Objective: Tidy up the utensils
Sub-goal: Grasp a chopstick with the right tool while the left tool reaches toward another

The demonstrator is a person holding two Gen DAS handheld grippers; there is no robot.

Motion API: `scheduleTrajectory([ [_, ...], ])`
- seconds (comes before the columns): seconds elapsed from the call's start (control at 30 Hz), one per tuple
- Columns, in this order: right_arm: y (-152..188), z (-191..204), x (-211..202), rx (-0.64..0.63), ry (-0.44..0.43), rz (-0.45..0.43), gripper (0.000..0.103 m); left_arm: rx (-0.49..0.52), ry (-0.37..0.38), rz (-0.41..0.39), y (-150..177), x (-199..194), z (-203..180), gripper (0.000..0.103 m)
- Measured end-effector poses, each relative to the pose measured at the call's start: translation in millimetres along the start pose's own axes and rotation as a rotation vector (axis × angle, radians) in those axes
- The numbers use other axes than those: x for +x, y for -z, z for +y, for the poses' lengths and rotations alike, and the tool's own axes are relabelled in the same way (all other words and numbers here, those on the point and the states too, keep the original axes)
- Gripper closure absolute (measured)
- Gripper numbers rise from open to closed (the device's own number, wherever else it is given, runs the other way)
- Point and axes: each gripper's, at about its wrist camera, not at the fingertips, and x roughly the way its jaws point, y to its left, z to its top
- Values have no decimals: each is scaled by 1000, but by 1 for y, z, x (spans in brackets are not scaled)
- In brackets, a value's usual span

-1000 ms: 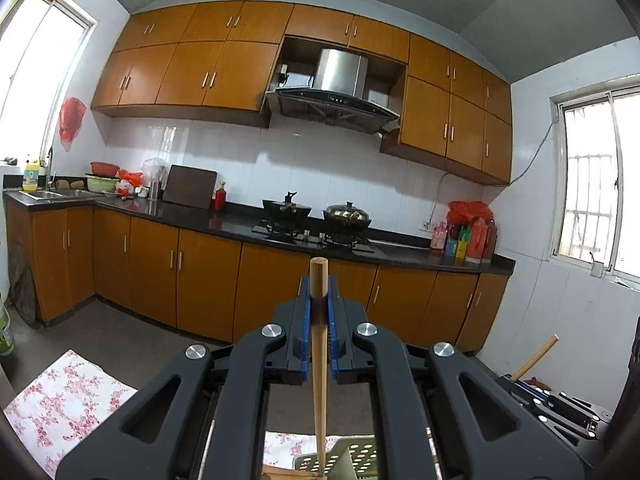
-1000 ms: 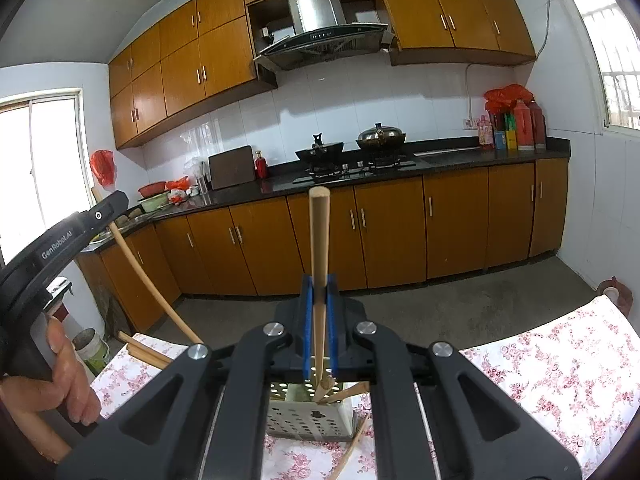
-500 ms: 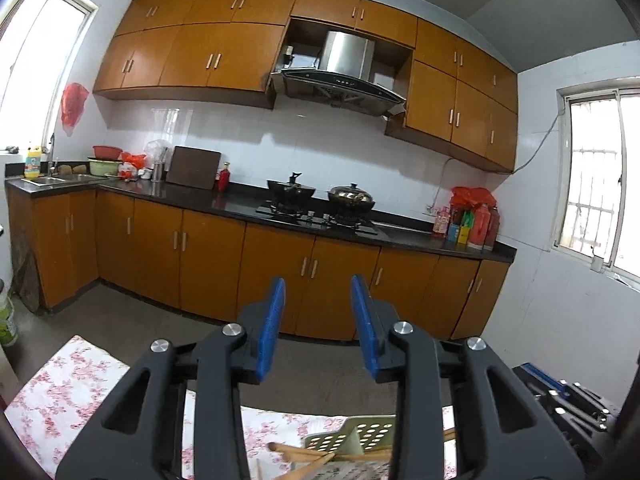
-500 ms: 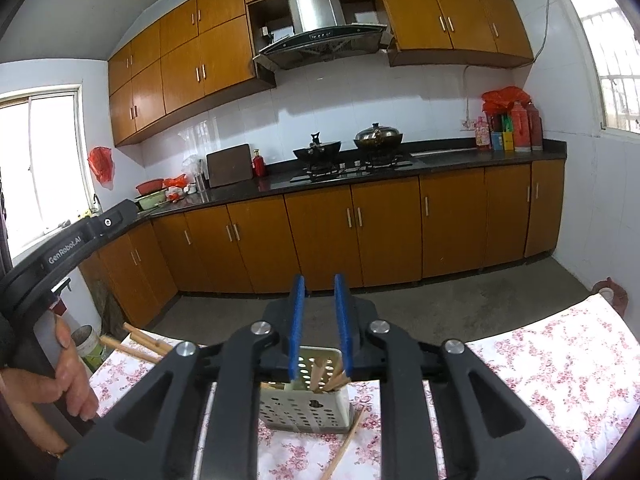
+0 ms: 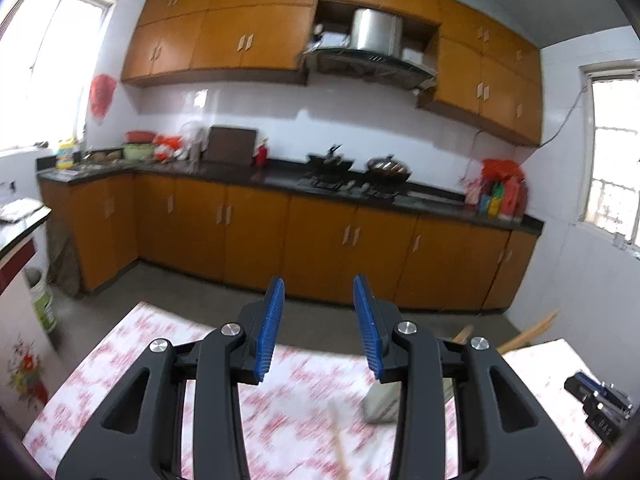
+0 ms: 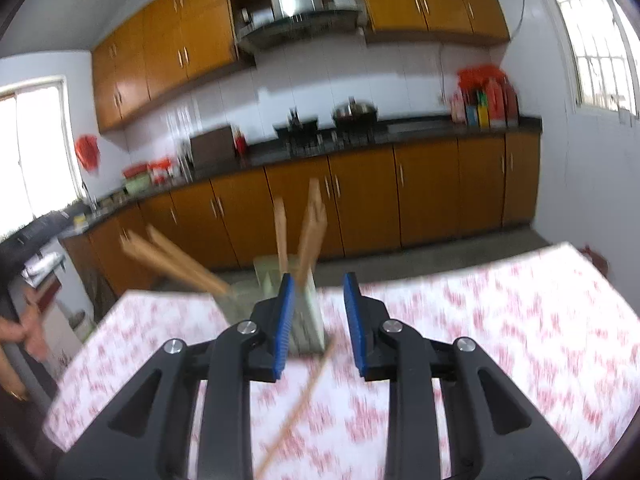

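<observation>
My left gripper (image 5: 320,322) has its jaws opening, with nothing between the blue pads. Below it a loose wooden chopstick (image 5: 338,436) lies on the floral tablecloth (image 5: 132,360). The pale perforated utensil holder (image 5: 380,404) sits just to its right, with chopstick ends (image 5: 528,332) sticking out. My right gripper (image 6: 319,320) is also opening and empty, facing the holder (image 6: 266,272) close behind its fingertips. Several wooden chopsticks (image 6: 314,228) stand in the holder, and two (image 6: 176,260) lean far left. Another chopstick (image 6: 304,396) lies on the cloth under the right gripper.
The table's far edge (image 6: 440,272) drops to a grey floor before orange cabinets (image 5: 320,236). A person's hand (image 6: 24,328) is at the left edge of the right wrist view. The right gripper's body (image 5: 600,400) shows low right in the left wrist view.
Both grippers were shut on upright chopsticks; both have let go and opened. Both have sunk and tipped toward the table, the left one shifting left of the holder.
</observation>
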Motion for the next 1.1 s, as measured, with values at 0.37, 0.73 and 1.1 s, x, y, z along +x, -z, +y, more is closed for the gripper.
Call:
scheduleTrajectory([
  [0.37, 123, 42, 83, 9, -25, 345, 77, 20, -97, 270, 104, 26, 41, 65],
  [0.73, 138, 54, 108, -25, 70, 388, 92, 13, -60, 379, 142, 31, 39, 65],
  [1.1, 122, -42, 106, 153, 265, 347, 95, 39, 94, 456, 168, 37, 1, 56],
])
